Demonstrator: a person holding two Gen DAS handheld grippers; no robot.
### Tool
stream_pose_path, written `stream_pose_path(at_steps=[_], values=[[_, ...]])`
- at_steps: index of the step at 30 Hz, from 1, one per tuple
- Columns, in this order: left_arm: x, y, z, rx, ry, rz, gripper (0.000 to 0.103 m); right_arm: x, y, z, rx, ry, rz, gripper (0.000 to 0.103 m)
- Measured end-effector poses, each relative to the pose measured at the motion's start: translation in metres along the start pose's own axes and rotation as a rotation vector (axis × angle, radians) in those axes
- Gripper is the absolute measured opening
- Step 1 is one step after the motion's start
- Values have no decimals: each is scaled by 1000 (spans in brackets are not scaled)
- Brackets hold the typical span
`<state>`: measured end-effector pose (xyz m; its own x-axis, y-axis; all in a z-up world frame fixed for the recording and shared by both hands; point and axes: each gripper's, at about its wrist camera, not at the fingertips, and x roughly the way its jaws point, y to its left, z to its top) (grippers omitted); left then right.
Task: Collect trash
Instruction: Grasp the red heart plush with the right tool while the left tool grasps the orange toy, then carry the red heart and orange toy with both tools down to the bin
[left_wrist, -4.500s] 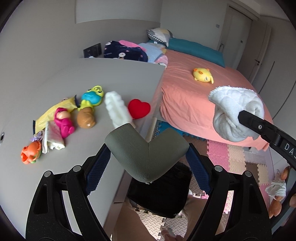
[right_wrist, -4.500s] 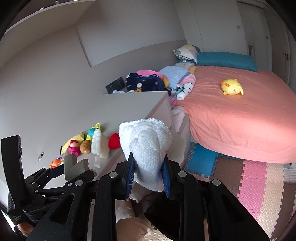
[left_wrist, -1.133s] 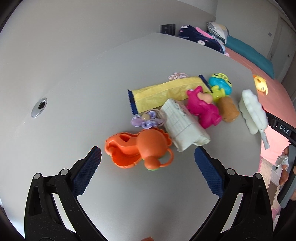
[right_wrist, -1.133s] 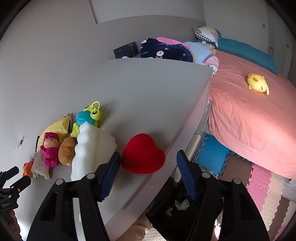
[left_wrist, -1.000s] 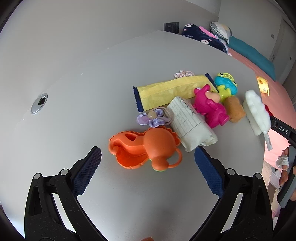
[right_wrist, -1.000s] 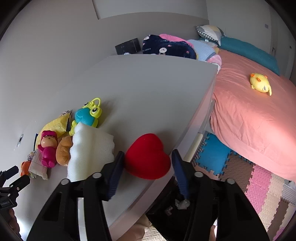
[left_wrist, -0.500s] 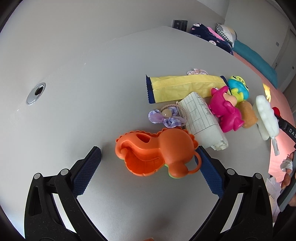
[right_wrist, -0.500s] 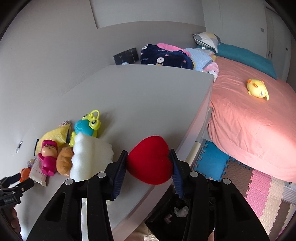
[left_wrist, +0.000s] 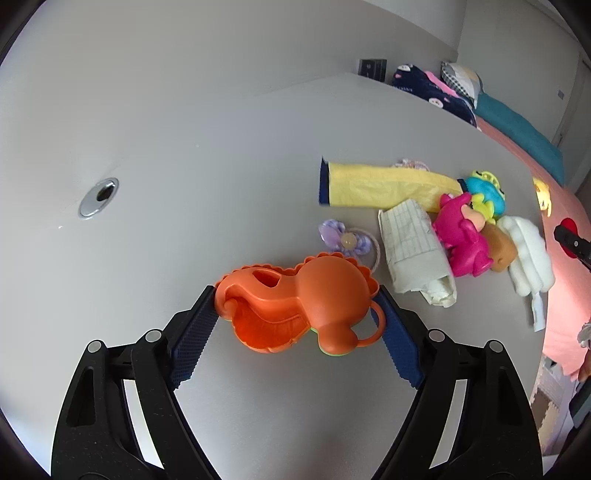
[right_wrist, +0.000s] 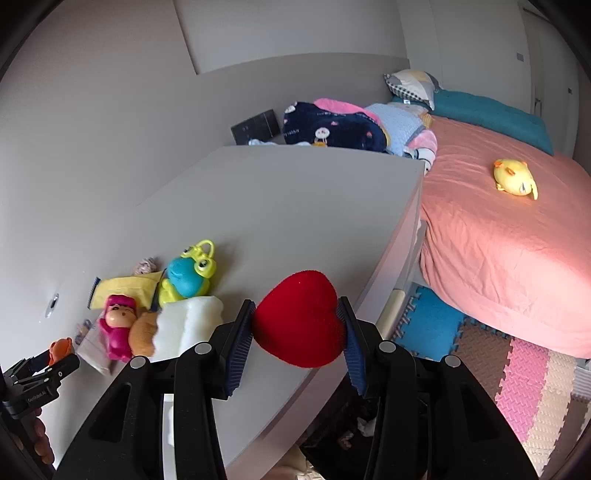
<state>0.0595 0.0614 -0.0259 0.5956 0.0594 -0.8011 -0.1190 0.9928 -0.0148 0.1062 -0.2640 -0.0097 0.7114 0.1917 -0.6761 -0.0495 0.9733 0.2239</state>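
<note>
My left gripper (left_wrist: 297, 321) is closed around the orange plastic toy (left_wrist: 299, 299) on the grey tabletop (left_wrist: 184, 221), its pads touching both sides. My right gripper (right_wrist: 299, 328) is shut on the red foam heart (right_wrist: 299, 319) at the table's front edge. A yellow wrapper (left_wrist: 384, 184), a folded paper packet (left_wrist: 413, 247) and a white foam piece (left_wrist: 528, 254) lie among the toys. A black trash bin (right_wrist: 351, 424) sits below the table edge, mostly hidden by my right gripper.
A pink doll (left_wrist: 460, 229), a brown toy (left_wrist: 498, 247), a blue-green frog toy (left_wrist: 484, 190) and a purple pacifier (left_wrist: 345, 240) lie on the table. A metal grommet (left_wrist: 98, 192) is at left. A pink bed (right_wrist: 517, 240) with a yellow plush (right_wrist: 515, 181) stands at right.
My left gripper has moved forward and closed from wide open onto the orange toy. My right gripper has closed on the red heart and holds it slightly higher.
</note>
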Motion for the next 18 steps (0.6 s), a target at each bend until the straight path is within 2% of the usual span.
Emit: stream_pose_path(at_steps=[7,18], values=[[-22,-3,0,3,-41,-2,81,-20,7,-1,-9,-28,23,47],[-44,-39,-3,60,-80,-64,81,-53,-4,-12,-12,-48,9,47]])
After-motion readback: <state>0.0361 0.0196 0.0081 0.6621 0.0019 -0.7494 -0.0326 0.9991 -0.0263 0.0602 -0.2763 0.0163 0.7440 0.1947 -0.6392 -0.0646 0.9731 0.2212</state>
